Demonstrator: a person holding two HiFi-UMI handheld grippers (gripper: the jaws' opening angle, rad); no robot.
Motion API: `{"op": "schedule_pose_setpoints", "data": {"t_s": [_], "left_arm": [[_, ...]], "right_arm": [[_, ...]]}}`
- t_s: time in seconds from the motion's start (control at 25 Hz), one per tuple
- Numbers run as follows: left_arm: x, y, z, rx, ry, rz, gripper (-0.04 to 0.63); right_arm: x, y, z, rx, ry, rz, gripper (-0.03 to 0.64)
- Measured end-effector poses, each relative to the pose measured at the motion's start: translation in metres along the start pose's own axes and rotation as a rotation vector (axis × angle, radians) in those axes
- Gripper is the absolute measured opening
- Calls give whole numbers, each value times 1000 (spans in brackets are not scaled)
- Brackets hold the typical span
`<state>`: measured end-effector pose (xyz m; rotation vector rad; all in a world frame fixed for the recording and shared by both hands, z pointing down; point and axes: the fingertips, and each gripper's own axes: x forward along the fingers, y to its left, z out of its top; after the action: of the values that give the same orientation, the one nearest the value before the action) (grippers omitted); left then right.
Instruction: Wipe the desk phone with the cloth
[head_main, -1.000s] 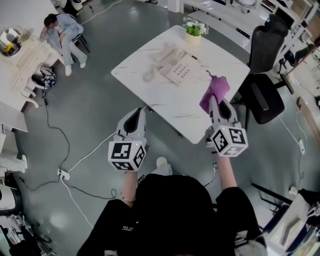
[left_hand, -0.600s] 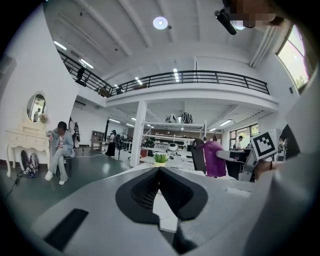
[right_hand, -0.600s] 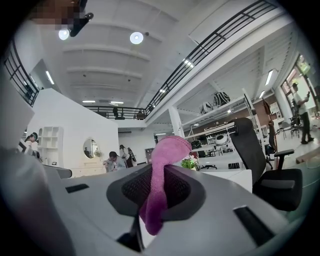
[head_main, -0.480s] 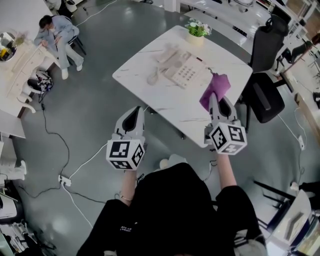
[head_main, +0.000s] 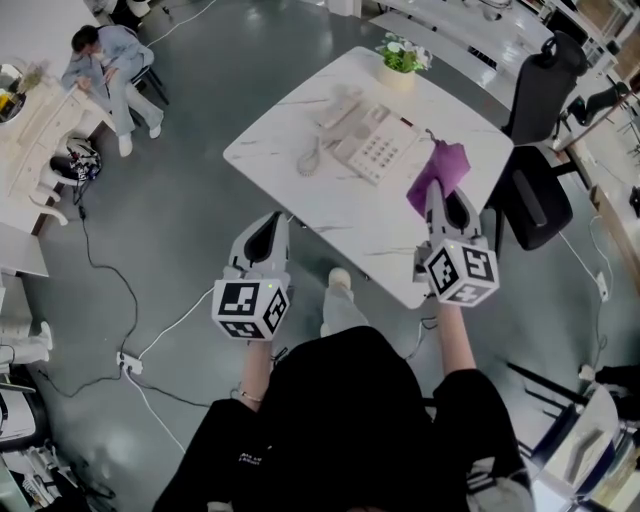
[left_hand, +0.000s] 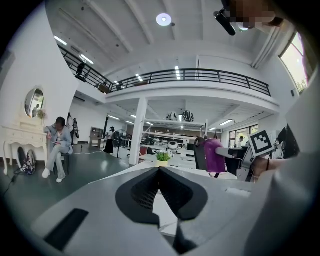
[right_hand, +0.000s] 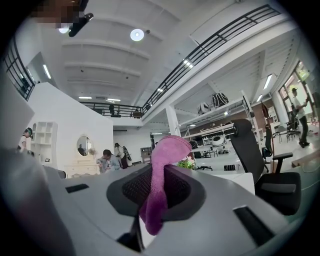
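At the far left a seated person (head_main: 115, 62) is by a white dresser, well apart from you, with a cable (head_main: 110, 260) trailing over the open grey floor between. Your left gripper (head_main: 268, 222) hangs over that floor, just off the near left edge of the white table (head_main: 330, 215). Its own view shows what the head view cannot: the jaws are pressed together with nothing between them. The same view catches the purple cloth and your other gripper's marker cube at its right. On the table, the desk phone (head_main: 368, 138) sits toward the far side with its handset on the left, and a small potted plant (head_main: 402, 58) stands at the far corner. The near half of the tabletop is bare, so there is room there. Just right of the phone, the cloth (head_main: 438, 172) sticks up from your right gripper (head_main: 434, 190), which reaches in over the table's right side. The right gripper view shows the jaws clamped on the cloth, with a fold rising above them and a tail hanging below. A black office chair (head_main: 535, 190) stands close against the table's right edge, so that side is tight. Compared with a second ago, the cloth has drawn nearer the phone, the table's near corner sits closer to you, and your left gripper has barely shifted.
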<state>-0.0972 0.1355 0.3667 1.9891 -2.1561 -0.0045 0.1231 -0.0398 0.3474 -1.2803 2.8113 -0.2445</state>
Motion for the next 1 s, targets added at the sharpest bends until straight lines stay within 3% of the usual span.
{"op": "schedule_pose_setpoints", "data": {"t_s": [0.52, 1.0], "left_arm": [[124, 21, 10, -7, 50, -124, -3], [204, 10, 9, -15, 97, -202, -3]], "right_arm": [[85, -43, 6, -50, 27, -104, 38], [137, -90, -8, -96, 100, -149, 38]]}}
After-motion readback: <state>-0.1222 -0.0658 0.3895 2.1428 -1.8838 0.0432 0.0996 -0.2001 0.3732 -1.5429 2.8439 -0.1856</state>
